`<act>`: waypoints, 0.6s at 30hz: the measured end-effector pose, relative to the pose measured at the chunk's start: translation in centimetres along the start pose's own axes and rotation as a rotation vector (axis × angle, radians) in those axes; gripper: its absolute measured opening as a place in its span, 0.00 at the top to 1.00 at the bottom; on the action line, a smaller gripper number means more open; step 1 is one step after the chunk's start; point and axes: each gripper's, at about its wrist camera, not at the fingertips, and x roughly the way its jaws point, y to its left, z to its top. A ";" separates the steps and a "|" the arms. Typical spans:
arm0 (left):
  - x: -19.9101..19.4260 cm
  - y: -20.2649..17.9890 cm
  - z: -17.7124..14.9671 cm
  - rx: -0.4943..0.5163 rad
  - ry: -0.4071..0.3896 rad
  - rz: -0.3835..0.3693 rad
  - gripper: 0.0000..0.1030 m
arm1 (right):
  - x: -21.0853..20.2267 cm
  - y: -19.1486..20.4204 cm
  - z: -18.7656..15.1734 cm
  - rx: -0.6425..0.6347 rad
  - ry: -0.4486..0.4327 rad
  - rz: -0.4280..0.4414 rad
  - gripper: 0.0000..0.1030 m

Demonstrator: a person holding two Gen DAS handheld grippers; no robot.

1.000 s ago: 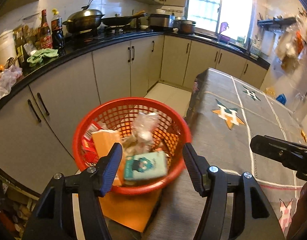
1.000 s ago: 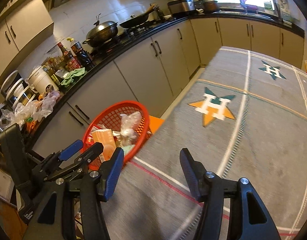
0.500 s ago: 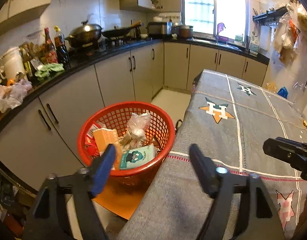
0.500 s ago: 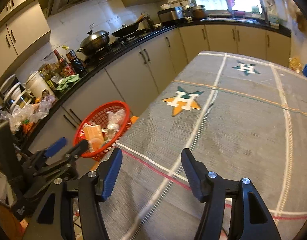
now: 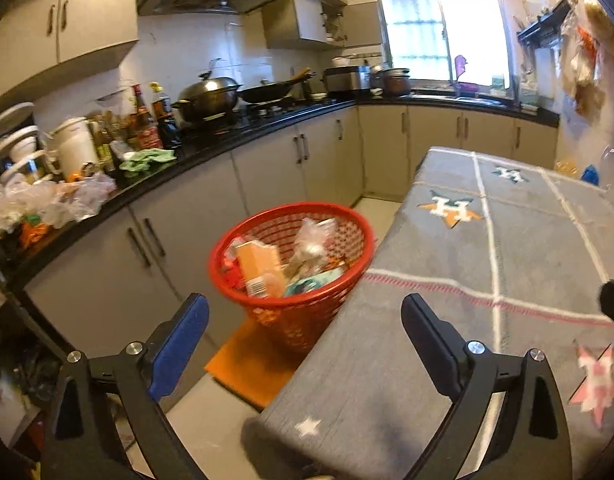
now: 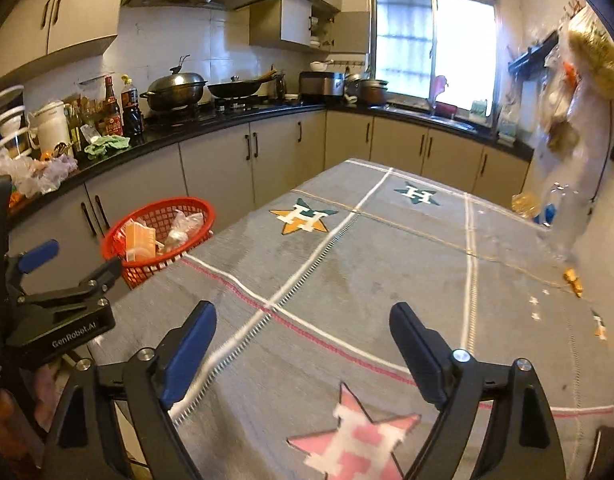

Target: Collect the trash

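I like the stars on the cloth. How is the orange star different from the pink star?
The orange star lies in the far half of the grey cloth, towards the red basket; the pink star lies at the near edge, under the open right gripper. The orange star has dark green tips; the pink star looks plain pink. Both carry a white H.

My left tongs [image 5: 305, 326] are black plastic frames with silver screws at the joints, one finger [image 5: 179, 344] padded in blue, the other black. My right tongs [image 6: 303, 342] match, and white "GenRobot.AI" lettering marks the left unit's black body.
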 end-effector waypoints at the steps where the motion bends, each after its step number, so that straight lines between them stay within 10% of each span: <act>1: -0.2 0.3 -0.4 -0.014 0.005 0.018 0.03 | -0.4 0.1 -0.5 -0.006 -0.005 -0.016 0.10; 18: -1.7 0.6 -2.6 0.011 -0.038 0.137 0.03 | -1.3 -0.5 -3.0 0.027 0.000 -0.087 0.07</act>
